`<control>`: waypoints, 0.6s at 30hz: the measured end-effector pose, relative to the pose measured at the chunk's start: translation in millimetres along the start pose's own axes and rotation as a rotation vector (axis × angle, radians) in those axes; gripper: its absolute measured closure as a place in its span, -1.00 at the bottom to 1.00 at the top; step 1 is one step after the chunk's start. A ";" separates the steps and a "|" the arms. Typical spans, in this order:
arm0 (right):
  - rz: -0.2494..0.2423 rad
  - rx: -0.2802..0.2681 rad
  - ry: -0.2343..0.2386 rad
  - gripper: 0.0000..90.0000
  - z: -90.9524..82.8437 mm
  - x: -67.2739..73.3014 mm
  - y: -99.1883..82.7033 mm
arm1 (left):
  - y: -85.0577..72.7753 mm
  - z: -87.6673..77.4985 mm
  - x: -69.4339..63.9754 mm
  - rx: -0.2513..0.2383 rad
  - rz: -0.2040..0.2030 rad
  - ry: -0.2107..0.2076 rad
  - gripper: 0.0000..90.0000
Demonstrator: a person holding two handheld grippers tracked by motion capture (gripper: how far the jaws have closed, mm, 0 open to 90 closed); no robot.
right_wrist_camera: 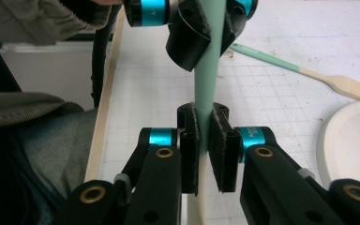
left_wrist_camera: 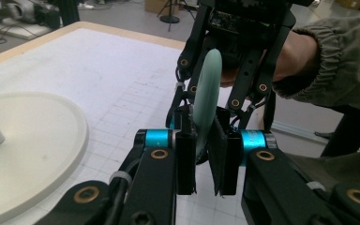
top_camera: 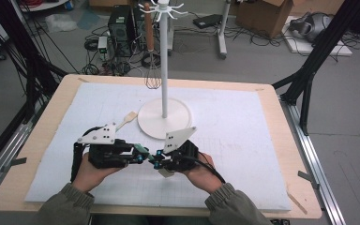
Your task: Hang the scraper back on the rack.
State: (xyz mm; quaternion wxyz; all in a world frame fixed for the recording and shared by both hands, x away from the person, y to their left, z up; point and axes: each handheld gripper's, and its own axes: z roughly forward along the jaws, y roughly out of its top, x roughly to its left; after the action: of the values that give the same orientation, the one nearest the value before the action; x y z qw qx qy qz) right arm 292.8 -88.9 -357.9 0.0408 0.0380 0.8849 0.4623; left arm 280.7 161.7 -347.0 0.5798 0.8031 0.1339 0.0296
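Both claws, left (top_camera: 143,154) and right (top_camera: 158,161), are closed on one mint-handled utensil (right_wrist_camera: 207,75), held between them above the worktop (top_camera: 243,140) just before the stand's base (top_camera: 164,119). A handover is judged underway; next, one claw must be released.

Left gripper (top_camera: 143,153) and right gripper (top_camera: 155,161) meeting tip to tip near the table's front, jaws of both closed, left hand (top_camera: 91,172) and right hand (top_camera: 201,174) gripping from behind
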 end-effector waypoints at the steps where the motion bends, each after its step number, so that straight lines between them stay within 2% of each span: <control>1: 0.009 -0.004 0.000 0.87 -0.3 -0.4 -0.1 | 0.0 -1.5 0.5 -0.004 -0.008 0.027 0.66; 2: 0.017 -0.010 0.004 0.88 -0.6 -1.5 -0.5 | -0.2 -4.0 1.5 -0.009 -0.019 0.042 0.52; 11: 0.130 -0.107 -0.017 0.88 -11.7 -20.4 -4.4 | -7.4 -21.2 3.7 -0.039 -0.056 0.122 0.19; 18: 0.157 -0.156 -0.050 0.88 -25.4 -35.4 6.2 | -17.7 -28.8 4.1 -0.025 -0.072 0.185 0.01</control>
State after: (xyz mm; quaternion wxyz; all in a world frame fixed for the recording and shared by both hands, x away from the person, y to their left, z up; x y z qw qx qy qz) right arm 325.4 -109.8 -337.1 0.0293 0.1156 0.8392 0.5306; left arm 275.6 194.5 -354.7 0.5756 0.7843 0.2154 0.0843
